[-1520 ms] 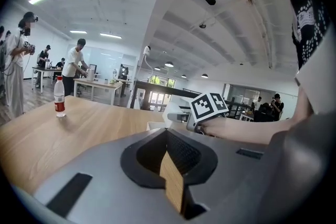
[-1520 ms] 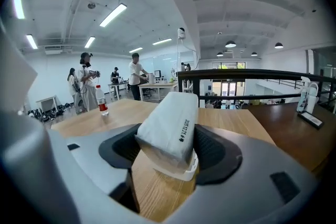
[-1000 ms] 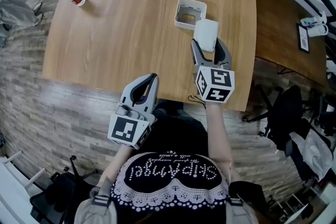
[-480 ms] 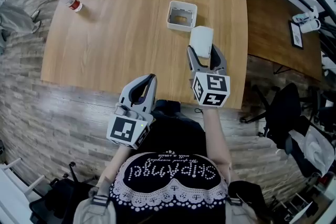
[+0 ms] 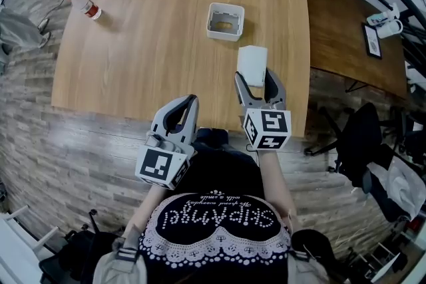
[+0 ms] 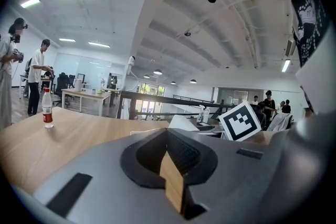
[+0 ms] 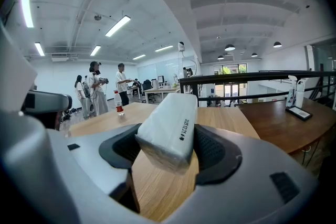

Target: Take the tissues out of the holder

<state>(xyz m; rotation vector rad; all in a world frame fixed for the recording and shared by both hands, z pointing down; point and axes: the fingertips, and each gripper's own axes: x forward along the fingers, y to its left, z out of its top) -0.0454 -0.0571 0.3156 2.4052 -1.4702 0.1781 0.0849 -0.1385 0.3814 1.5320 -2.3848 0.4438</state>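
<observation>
The right gripper (image 7: 168, 140) is clamped on the near end of a wrapped tissue pack (image 7: 169, 122), one pad pressing each long side. The jaws stand wide because the pack itself is wide. Most of the pack sticks out ahead of the jaws, tilted slightly upward and clear of the wooden table (image 5: 146, 43) below it.

The pack looks light and soft. Its film wrapper is smooth, its corners are rounded, and the body would likely give under pressure, so I judge that a hard squeeze would only dent it while a slack one could let the film slide. With the hold so near one end, the free end may droop or swing. A grip closer to the middle of the long sides would carry it more steadily.

Ahead of the jaws and a little to their left, the white holder (image 5: 226, 36) sits open-topped on the table, well apart from the pack, with no tissues showing in it.

Left of the right gripper, the left gripper (image 5: 188, 102) has its jaws together on nothing. Far off to the left stands a water bottle (image 5: 86, 6).
</observation>
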